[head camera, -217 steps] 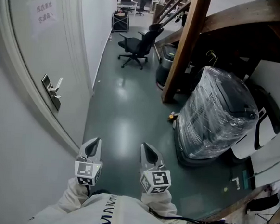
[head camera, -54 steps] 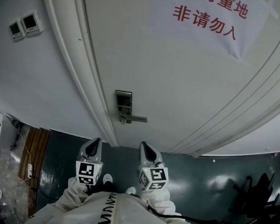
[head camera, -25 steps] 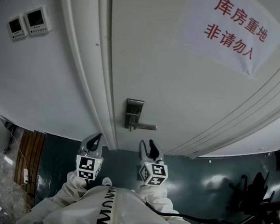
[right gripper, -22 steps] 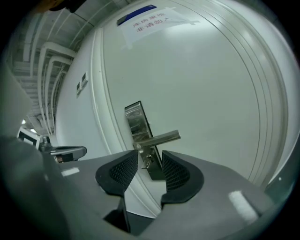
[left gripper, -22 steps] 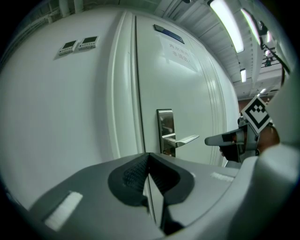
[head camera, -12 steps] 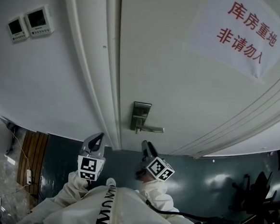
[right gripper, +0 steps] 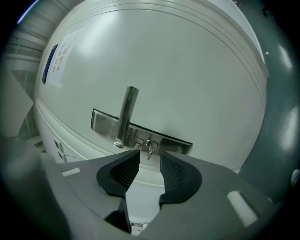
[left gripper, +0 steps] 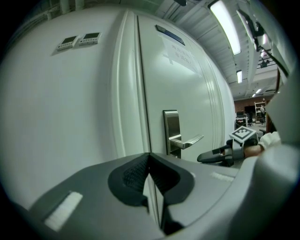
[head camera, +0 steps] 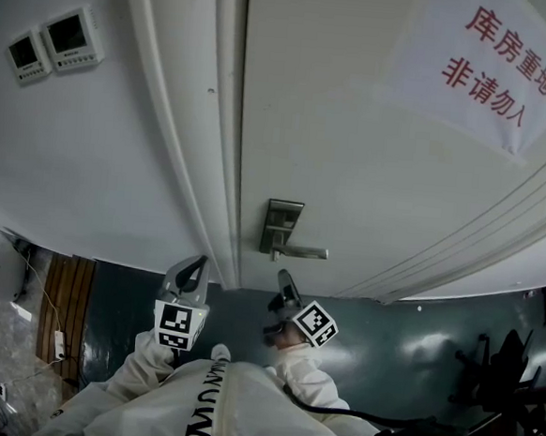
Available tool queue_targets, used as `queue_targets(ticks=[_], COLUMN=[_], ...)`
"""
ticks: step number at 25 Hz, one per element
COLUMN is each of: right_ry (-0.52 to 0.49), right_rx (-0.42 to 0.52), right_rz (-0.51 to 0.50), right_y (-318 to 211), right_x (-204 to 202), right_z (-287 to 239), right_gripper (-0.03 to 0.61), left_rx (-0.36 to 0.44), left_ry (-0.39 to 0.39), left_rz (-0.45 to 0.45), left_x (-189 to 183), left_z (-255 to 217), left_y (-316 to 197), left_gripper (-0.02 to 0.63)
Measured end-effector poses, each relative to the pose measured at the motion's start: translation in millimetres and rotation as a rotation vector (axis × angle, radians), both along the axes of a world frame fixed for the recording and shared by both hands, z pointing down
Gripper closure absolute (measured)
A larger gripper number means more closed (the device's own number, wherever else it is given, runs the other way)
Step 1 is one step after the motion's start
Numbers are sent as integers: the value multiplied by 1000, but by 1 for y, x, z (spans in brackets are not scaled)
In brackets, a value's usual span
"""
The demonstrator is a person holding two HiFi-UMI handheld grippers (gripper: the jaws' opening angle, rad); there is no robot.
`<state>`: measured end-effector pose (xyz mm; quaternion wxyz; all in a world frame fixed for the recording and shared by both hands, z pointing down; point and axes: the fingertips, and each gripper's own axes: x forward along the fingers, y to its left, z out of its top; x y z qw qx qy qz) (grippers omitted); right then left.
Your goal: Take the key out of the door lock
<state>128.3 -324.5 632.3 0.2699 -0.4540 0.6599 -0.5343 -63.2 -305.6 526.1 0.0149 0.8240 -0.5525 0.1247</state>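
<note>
A small silver key (right gripper: 149,146) with a ring sticks out of the steel lock plate (right gripper: 140,133) beside the lever handle (right gripper: 126,112) on the white door (head camera: 371,173). My right gripper (right gripper: 150,158) is turned on its side just below the lock. Its jaws are apart and closing, and the key lies just beyond the tips with nothing pressed between the pads. In the head view the right gripper (head camera: 284,287) sits under the lock plate (head camera: 282,224). My left gripper (head camera: 191,276) hangs by the door frame, shut and empty; its own view shows the left gripper (left gripper: 149,158) with pads touching.
A paper sign with red print (head camera: 496,75) is stuck high on the door. Two wall control panels (head camera: 51,43) sit left of the door frame (head camera: 212,161). Dark green floor (head camera: 404,345) lies below, with a chair base at the far right.
My right gripper has rolled onto its side and risen towards the lock plate. The left gripper has stayed by the frame. The head view has shifted slightly, so the door sits further right.
</note>
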Motion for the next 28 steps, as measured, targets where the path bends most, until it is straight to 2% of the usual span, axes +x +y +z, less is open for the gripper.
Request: queue_targets(ticks=[5, 10, 28], right_ry=[-136, -202, -274], right_rx=[-13, -8, -14], right_rz=[36, 93, 144], right_y=[-8, -18, -59], right_x=[-10, -10, -20], right_z=[9, 12, 21], right_gripper=[457, 463, 483], left_rx=[-6, -4, -20], left_ry=[-10, -17, -2], left_rz=[2, -1, 6], left_x=[-9, -17, -21], left_z=[2, 2, 5], left_y=[-3, -6, -9], left_gripper=[614, 614, 614])
